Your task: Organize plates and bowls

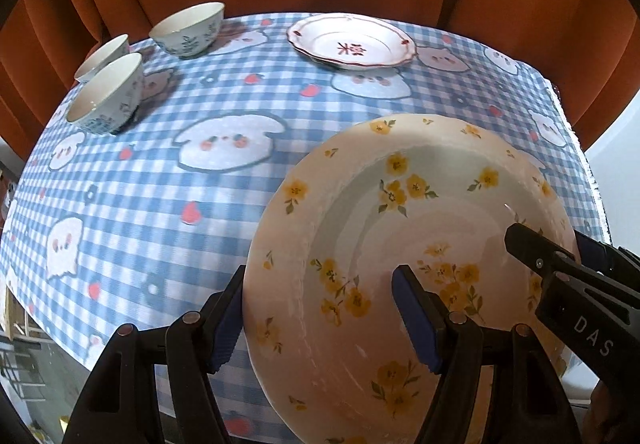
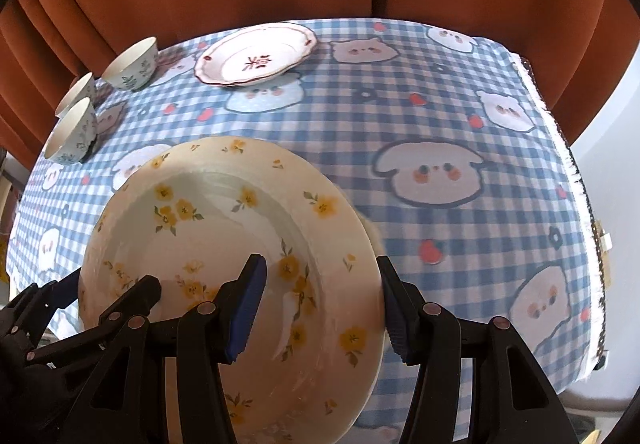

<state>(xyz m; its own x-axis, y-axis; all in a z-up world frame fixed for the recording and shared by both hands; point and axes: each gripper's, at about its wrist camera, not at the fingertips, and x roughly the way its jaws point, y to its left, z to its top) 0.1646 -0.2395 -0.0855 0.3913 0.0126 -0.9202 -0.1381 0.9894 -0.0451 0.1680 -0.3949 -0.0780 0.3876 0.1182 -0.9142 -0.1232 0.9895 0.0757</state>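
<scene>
Bowls: three white ceramic bowls with blue leaf print [image 1: 108, 94] cluster at the far left of the blue checked cartoon tablecloth [image 1: 160, 204].
Left gripper [image 1: 320, 316]: its blue-padded fingers straddle the left rim of the cream plate with yellow flowers [image 1: 400, 244], one outside, one in the well; whether they pinch it, I cannot tell.
Plate: near side, seemingly lifted clear of the cloth, tilted.
Right gripper [image 2: 320, 304]: straddles the right rim likewise; grip equally unclear.
Scalloped plate: the white red-edged plate [image 1: 352, 40] sits far, right of the bowls.
Risk: glazed rim could slip if either hold loosens or the grippers drift apart.
</scene>
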